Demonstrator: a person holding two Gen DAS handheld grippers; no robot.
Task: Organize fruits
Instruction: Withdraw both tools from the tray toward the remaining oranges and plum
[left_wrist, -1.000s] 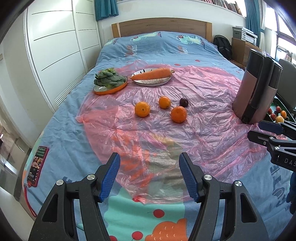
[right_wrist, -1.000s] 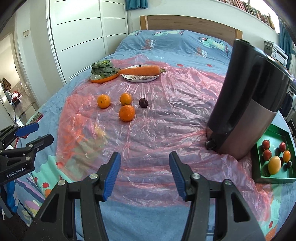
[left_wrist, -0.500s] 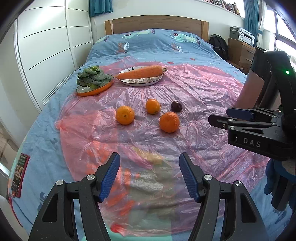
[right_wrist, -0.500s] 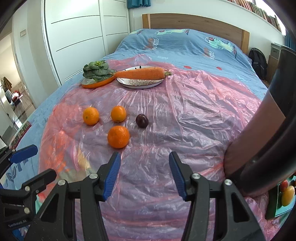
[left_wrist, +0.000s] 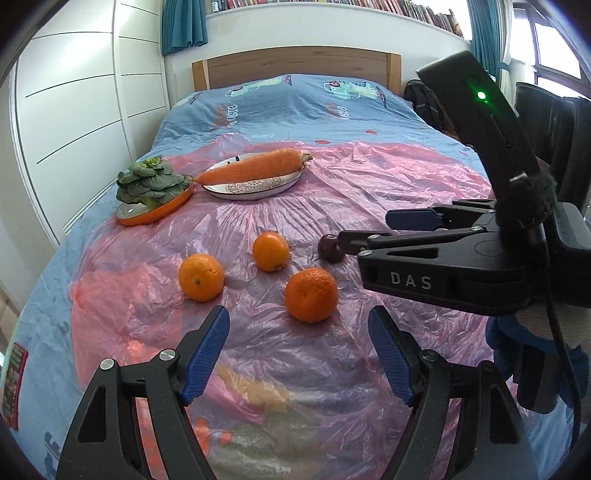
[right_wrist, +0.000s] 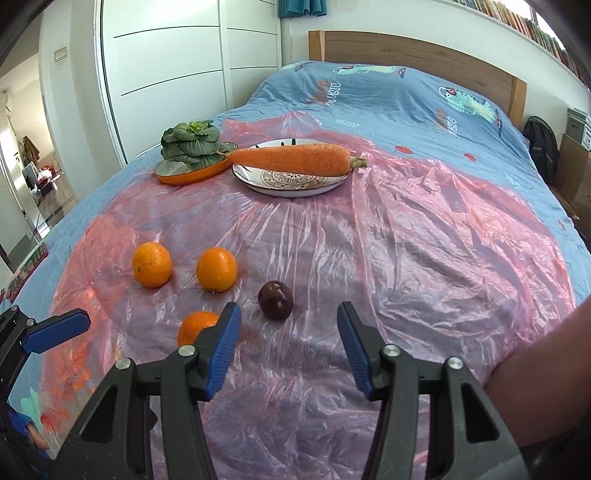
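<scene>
Three oranges lie on the pink plastic sheet: a left one (left_wrist: 201, 272), a middle one (left_wrist: 270, 251) and a near one (left_wrist: 311, 295). A dark plum (left_wrist: 330, 249) sits to their right. My left gripper (left_wrist: 297, 314) has its jaws opening, with nothing between them; the near orange lies just beyond its tips. My right gripper (left_wrist: 365, 229) reaches in from the right, close to the plum. In the right wrist view, this gripper (right_wrist: 288, 308) is open, and the plum (right_wrist: 275, 305) sits just ahead of its tips. The near orange (right_wrist: 197, 326) is partly hidden behind its left finger.
A big carrot (right_wrist: 295, 159) lies across a patterned plate (right_wrist: 291, 186), at the back. Beside it a green leafy vegetable (right_wrist: 192, 142) sits in an orange dish (right_wrist: 188, 173). The blue bedcover (left_wrist: 280, 107) runs back to a wooden headboard, with white wardrobe doors on the left.
Both grippers have moved forward and down toward the fruits, which now look larger and closer. The left jaws have widened. The right gripper has come further into the left wrist view.
</scene>
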